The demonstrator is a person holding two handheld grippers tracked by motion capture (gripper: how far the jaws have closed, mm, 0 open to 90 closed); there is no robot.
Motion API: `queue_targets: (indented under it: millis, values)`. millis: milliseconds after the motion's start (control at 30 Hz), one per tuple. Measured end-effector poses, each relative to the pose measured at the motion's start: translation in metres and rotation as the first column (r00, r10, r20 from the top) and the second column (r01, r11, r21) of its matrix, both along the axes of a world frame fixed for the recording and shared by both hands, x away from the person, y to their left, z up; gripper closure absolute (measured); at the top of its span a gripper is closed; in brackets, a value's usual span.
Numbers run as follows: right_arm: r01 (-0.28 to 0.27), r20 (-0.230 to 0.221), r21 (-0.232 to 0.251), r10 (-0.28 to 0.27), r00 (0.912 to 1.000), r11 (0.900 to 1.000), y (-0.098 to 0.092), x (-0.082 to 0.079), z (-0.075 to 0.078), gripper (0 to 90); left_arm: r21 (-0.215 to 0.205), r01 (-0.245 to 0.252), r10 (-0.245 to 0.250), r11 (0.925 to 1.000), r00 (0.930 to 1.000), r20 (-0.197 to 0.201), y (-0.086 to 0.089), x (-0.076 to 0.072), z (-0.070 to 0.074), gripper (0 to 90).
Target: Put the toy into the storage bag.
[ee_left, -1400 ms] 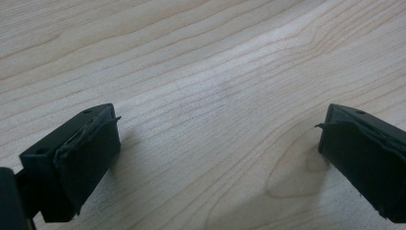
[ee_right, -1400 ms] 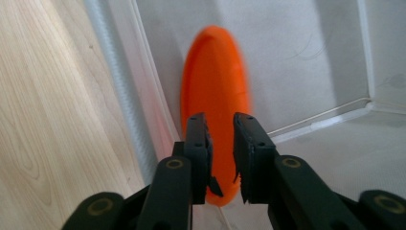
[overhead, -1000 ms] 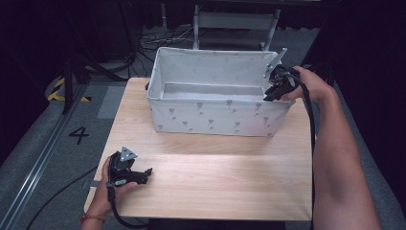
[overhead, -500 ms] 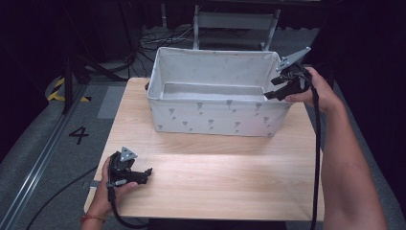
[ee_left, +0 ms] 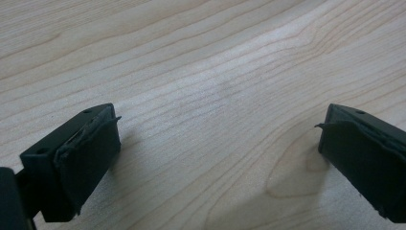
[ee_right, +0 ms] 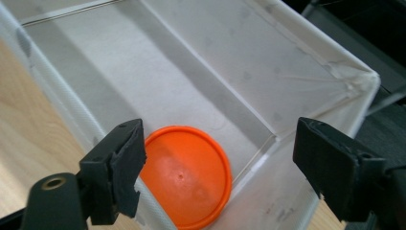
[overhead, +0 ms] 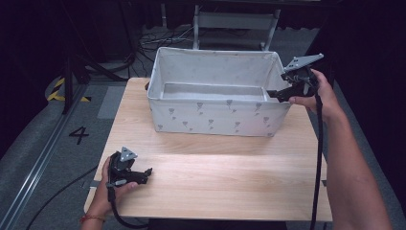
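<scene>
Right gripper (overhead: 280,93) has lifted off the bin's near right corner since a second ago and now hangs at the right rim, tilted, grey plate up at about 1 o'clock from the hand. Left gripper (overhead: 143,173) hasn't moved.

Right fingers (ee_right: 115,167) are spread wide, nothing between them. Past them, in the right gripper view, an orange disc (ee_right: 184,177) lies flat on the bin floor, tucked into a corner and close to two walls. Looks like a lid, can't confirm. Around it is the white fabric bin (overhead: 215,112), open top, small grey print on the outside, sitting at the far half of the desk (overhead: 225,177), toward 12 o'clock.

Left fingers (ee_left: 84,160) are also wide apart, empty, resting low over bare wood grain in the left gripper view. From above, that gripper sits at the desk's near left corner, about 7 o'clock from the bin, well apart from it, fingers pointing toward 3 o'clock. Left hand (overhead: 107,189) wraps the body, cable looping off the near edge.

Right hand (overhead: 321,93) holds its gripper just outside the bin's right wall, cable trailing down along the forearm.
</scene>
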State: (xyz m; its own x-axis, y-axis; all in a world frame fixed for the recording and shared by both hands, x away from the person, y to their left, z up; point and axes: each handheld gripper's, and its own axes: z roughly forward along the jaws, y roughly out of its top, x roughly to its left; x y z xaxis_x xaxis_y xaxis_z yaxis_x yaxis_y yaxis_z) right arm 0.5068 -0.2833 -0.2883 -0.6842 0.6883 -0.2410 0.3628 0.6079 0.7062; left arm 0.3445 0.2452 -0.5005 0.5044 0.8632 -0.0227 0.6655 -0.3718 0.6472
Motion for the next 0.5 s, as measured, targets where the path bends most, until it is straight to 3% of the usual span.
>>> queue_targets:
  millis: [100, 467, 500]
  values:
    - [0.018, 0.009, 0.047, -0.019, 0.9998, 0.999, -0.005, -0.006, 0.0, 19.6, 0.0, 0.0, 0.0, 1.0, 1.0, 0.0, 0.0, 0.0, 0.0, 0.9]
    - [0.054, 0.078, 0.061, -0.059, 0.9952, 0.997, -0.015, -0.032, 0.001, 18.1, -0.002, -0.003, 0.003, 1.0, 1.0, 0.0, 0.0, 0.0, 0.0, 0.9]
    - [0.056, 0.073, 0.089, -0.062, 0.9954, 0.994, -0.017, -0.035, 0.002, 18.3, -0.002, -0.003, 0.003, 1.0, 1.0, 0.0, 0.0, 0.0, 0.0, 0.9]
